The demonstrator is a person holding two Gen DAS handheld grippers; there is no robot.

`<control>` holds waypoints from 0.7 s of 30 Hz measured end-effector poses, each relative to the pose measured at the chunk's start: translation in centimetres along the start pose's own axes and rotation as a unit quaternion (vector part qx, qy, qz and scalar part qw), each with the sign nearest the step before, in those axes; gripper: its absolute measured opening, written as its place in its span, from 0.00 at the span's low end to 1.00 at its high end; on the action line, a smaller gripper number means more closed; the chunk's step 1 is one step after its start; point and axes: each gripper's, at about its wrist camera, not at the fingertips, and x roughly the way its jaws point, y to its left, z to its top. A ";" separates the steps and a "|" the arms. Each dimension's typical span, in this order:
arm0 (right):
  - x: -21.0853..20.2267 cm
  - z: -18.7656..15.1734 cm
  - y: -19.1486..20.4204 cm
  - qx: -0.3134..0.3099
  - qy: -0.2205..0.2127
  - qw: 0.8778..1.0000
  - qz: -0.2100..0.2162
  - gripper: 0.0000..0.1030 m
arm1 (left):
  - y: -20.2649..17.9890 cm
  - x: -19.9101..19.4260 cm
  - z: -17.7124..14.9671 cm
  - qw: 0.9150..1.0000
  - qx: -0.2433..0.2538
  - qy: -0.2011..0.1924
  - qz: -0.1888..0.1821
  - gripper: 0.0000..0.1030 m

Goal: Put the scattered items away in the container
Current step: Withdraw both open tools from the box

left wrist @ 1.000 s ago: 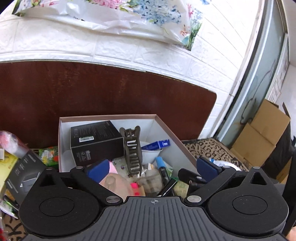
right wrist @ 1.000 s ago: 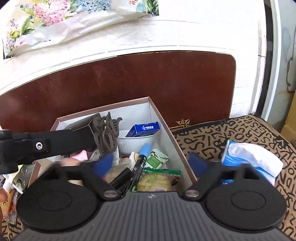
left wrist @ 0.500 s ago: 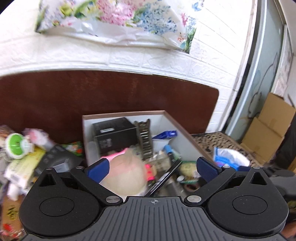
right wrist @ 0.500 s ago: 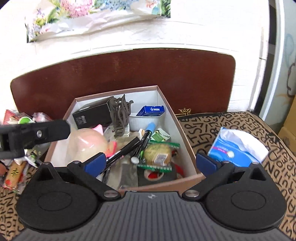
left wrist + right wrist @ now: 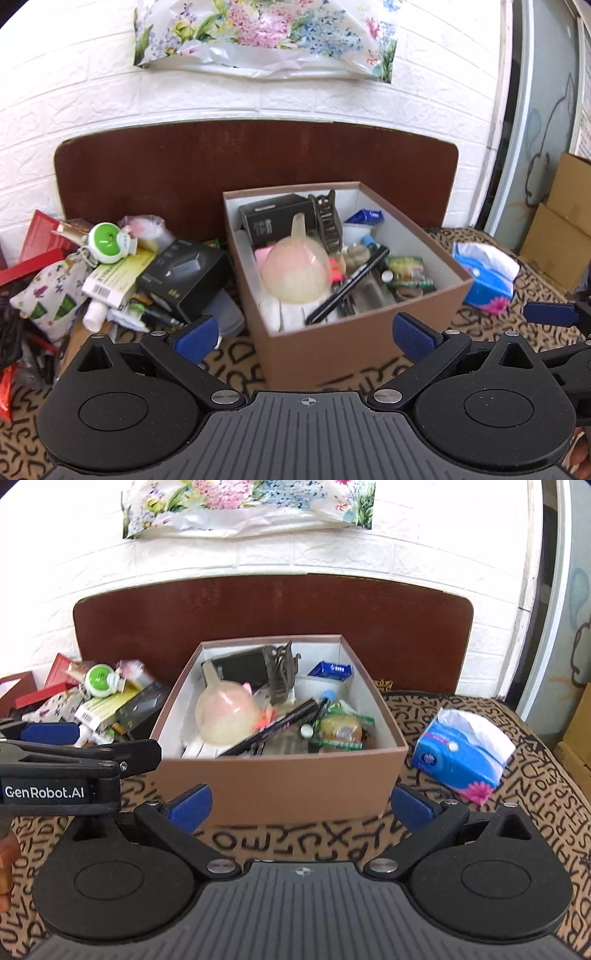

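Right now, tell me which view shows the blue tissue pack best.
Right wrist: the tissue pack lies whole and unobstructed on the patterned cloth beside the brown box. In the left wrist view it sits smaller, near the frame's edge.

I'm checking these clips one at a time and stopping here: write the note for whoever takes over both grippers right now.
Left gripper: open, empty, pulled back in front of the brown box.
Right gripper: open, empty, also in front of the box.
Done: box already holds the translucent funnel, hair claw clip, a small black box, black pen and snack packets.
Left: the pile to the box's left, including another black box, green round gadget, floral pouch, and the blue tissue pack on the right.
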 end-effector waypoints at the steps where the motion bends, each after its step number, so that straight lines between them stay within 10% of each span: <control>1: -0.2 -0.2 0.1 -0.001 0.002 1.000 -0.001 1.00 | 0.0 -0.3 -0.2 1.000 0.003 0.001 0.002 1.00; 21: -1.5 -3.1 1.4 -0.010 0.033 0.999 -0.005 1.00 | 0.5 -2.9 -2.7 1.000 -0.003 0.018 0.004 1.00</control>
